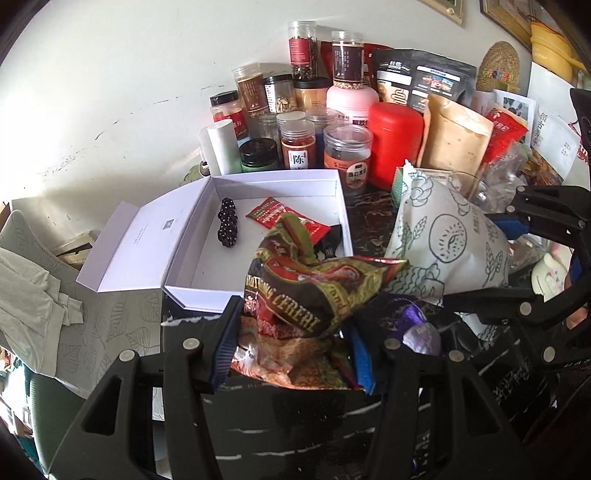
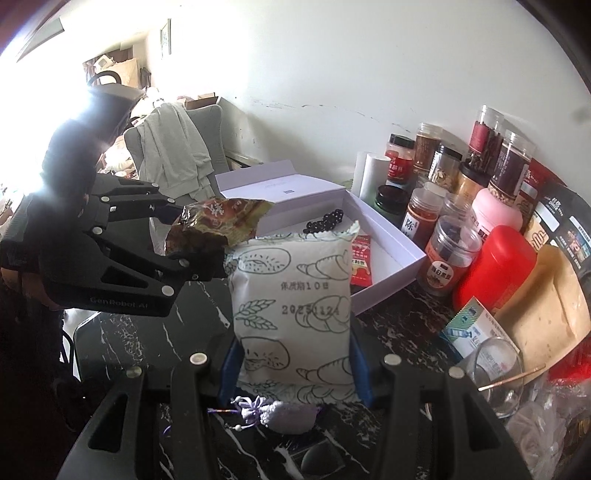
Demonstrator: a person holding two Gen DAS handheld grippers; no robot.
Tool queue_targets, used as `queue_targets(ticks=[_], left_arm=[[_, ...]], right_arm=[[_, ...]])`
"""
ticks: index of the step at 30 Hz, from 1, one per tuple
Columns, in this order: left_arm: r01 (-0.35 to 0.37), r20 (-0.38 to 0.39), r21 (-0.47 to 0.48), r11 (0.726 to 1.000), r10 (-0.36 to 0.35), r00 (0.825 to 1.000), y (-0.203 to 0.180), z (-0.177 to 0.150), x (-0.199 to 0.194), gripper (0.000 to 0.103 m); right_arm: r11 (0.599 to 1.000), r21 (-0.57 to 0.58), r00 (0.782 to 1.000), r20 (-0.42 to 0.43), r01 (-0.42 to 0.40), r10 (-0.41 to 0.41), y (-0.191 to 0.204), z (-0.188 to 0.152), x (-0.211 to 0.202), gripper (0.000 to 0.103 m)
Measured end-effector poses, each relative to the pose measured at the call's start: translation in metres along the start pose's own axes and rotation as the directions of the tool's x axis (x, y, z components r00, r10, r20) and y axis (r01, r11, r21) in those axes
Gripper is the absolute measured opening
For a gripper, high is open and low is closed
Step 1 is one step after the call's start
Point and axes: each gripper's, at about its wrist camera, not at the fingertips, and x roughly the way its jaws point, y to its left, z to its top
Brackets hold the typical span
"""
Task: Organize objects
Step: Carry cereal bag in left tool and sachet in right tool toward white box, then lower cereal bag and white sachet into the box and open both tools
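We see a white wall (image 2: 369, 66) behind a dark marbled table (image 2: 155, 332). Over a grey chair (image 1: 107, 325) hangs a pale garment (image 2: 173, 147). Framed pictures (image 1: 448, 7) hang high at the right of the left wrist view, beside a woven round mat (image 1: 499, 66) and a yellow pot (image 1: 550, 48).

left wrist: close, facing wall | right wrist: same | shared: white box (image 1: 258, 221)
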Motion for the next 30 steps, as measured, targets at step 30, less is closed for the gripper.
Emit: queue_targets(ticks=[30], left_arm=[[-0.045,0.052,-0.021,0.999,0.046,0.998,0.069,0.112,0.115,0.05]], right_arm=[[1.0,0.025,1.0,0.023,-0.006,0.005,-0.083,0.09,0.105,0.05]])
